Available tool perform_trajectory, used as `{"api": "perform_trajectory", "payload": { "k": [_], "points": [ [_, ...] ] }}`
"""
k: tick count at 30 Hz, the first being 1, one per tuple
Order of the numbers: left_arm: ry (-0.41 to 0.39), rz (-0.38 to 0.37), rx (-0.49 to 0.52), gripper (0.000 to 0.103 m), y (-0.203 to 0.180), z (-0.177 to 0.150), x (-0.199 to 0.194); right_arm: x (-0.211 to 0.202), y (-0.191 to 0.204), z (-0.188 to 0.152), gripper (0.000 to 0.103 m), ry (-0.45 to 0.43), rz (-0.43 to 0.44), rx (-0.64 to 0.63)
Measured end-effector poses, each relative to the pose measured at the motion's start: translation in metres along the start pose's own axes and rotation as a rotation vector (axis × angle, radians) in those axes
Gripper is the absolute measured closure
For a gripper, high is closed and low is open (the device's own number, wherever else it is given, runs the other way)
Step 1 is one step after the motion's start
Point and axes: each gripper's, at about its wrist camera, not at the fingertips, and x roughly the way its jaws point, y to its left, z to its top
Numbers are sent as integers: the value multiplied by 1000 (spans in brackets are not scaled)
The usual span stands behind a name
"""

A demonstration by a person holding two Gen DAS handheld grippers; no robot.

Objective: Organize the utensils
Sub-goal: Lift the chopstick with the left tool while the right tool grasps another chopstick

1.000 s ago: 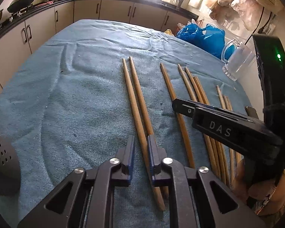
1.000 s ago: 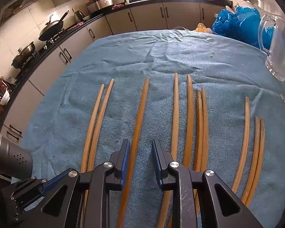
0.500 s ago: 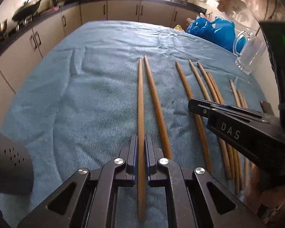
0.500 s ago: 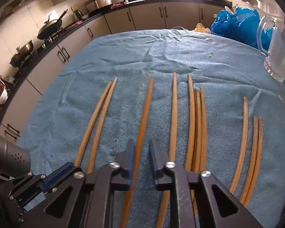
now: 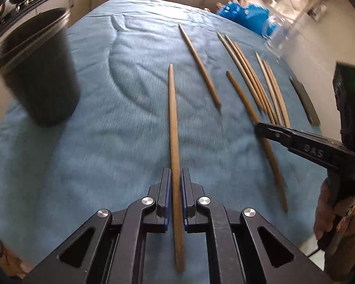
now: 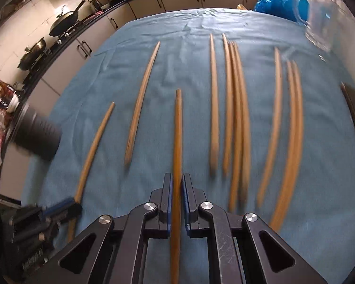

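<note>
Wooden chopsticks are the business here: the left claw (image 5: 175,179) is clamped on one chopstick (image 5: 173,127), its blue pads pressed to either side of the shaft, which runs forward over the blue cloth (image 5: 106,142) covering the bench. The right claw (image 6: 177,184) likewise grips a second chopstick (image 6: 177,137) between its narrow-set pads, pointing toward the far edge of the bench. Between the two held sticks, in the right wrist view, a single loose chopstick (image 6: 142,99) lies on the cloth. Toward the right edge lie more: a tight bundle of chopsticks (image 6: 234,108) touching one another, then a smaller group (image 6: 288,123) just beside them. A dark cup (image 5: 37,71) stands upright near the left edge of the bench, well apart from the sticks. At the far right corner sit a clear glass pitcher (image 6: 324,23) and a blue plastic bag (image 6: 277,2), both blurred.
</note>
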Motion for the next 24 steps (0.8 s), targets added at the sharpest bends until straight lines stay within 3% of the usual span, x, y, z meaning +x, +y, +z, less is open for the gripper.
{"api": "perform_trajectory", "payload": {
  "k": [3, 5, 7, 13, 17, 24],
  "points": [
    [-24, -11, 29, 92, 0, -6, -18, -11, -4, -20, 91, 21, 8, 3],
    [-47, 3, 37, 75, 1, -1, -23, -13, -4, -23, 86, 31, 8, -3],
    [-71, 39, 33, 71, 1, 12, -22, -10, 0, -18, 82, 42, -8, -10],
    [-18, 112, 61, 71, -9, 50, 14, 11, 24, 14, 79, 53, -89, -102],
    [12, 156, 82, 81, -12, 63, 32, 26, 28, 44, 79, 79, -124, -107],
    [36, 146, 75, 81, -8, 78, 39, 44, 35, 78, 79, 134, -160, -114]
  ]
}}
